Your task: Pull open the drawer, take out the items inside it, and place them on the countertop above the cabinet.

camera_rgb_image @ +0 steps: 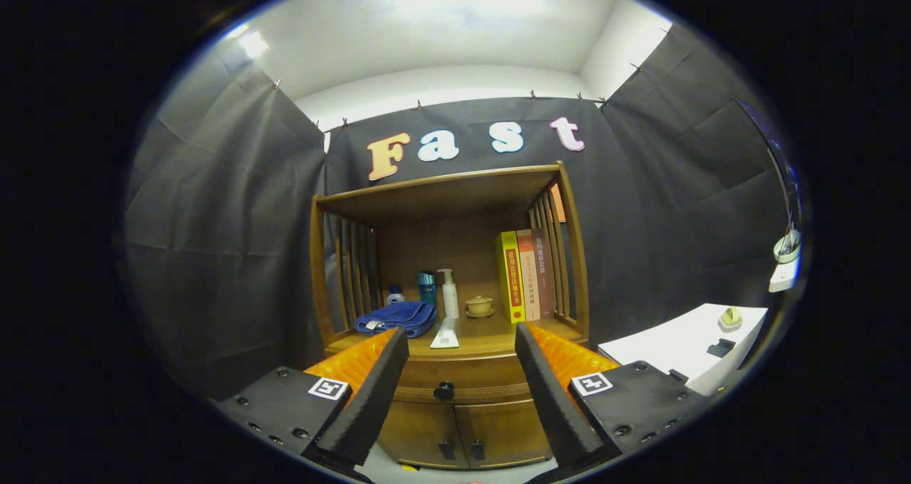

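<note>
A wooden cabinet [455, 406] stands ahead of me against the black cloth wall. Its drawer [455, 374] is closed, with a small dark knob [443, 391] at its middle, seen between my fingers and well beyond them. My gripper [461, 345] is open with nothing between its fingers. The countertop [491, 338] above the drawer carries a folded blue towel [396, 317], a white tube [445, 337], a pump bottle [449, 293], a teal bottle [427, 287], a small lidded cup [479, 306] and three upright books [525, 275]. What lies inside the drawer is hidden.
Slatted sides and a top board [441, 192] frame the shelf space over the countertop. Two lower doors [466, 430] with dark handles sit under the drawer. To the right stands a white table [683, 345] with small objects on it.
</note>
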Action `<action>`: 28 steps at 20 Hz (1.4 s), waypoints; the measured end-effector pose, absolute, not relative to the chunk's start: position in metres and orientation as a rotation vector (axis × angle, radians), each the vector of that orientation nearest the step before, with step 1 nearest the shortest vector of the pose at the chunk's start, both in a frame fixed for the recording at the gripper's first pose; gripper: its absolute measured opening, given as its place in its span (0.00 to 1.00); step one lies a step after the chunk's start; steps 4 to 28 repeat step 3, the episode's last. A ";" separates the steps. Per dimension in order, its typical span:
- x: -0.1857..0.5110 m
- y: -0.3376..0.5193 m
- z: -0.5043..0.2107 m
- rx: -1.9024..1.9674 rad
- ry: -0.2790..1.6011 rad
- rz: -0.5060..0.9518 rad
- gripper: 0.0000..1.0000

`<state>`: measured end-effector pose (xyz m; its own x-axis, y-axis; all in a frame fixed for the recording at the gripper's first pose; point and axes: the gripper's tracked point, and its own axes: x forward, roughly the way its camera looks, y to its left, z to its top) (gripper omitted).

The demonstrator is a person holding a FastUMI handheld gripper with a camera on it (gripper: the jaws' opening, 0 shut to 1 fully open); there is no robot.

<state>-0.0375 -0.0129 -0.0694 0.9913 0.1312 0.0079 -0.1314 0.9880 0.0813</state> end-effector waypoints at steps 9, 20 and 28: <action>-0.063 -0.017 -0.062 0.036 -0.019 0.156 0.98; -0.063 -0.017 -0.062 0.036 -0.019 0.156 0.98; -0.063 -0.017 -0.062 0.036 -0.019 0.156 0.98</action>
